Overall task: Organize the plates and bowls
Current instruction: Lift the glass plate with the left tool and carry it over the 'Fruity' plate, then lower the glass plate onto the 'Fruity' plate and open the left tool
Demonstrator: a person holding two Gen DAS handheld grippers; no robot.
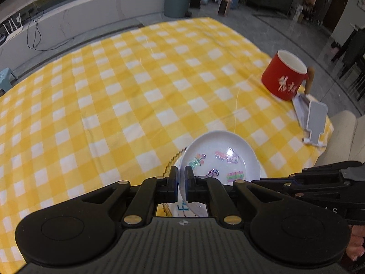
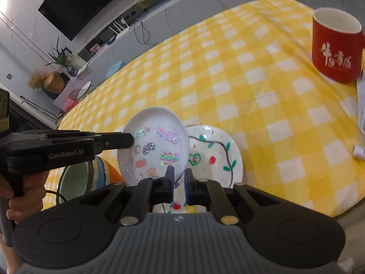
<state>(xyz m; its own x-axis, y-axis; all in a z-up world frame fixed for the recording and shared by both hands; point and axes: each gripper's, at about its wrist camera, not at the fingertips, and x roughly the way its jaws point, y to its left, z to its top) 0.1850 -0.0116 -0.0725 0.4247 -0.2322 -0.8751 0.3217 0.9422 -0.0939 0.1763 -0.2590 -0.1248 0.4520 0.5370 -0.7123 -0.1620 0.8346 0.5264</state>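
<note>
My left hand-held gripper (image 1: 181,183) and right hand-held gripper (image 2: 179,183) are both clamped on the white dish (image 2: 152,143), tilted above the painted plate (image 2: 214,157). Next, I think, I lower it gently on.

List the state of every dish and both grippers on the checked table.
White sticker-decorated dish: tilted, held at two rim points.
White plate painted with vines and fruit: lying beneath the dish.
Red mug: upright, empty.
Left gripper: shut on the dish rim.
Right gripper: shut on the dish rim.
</note>
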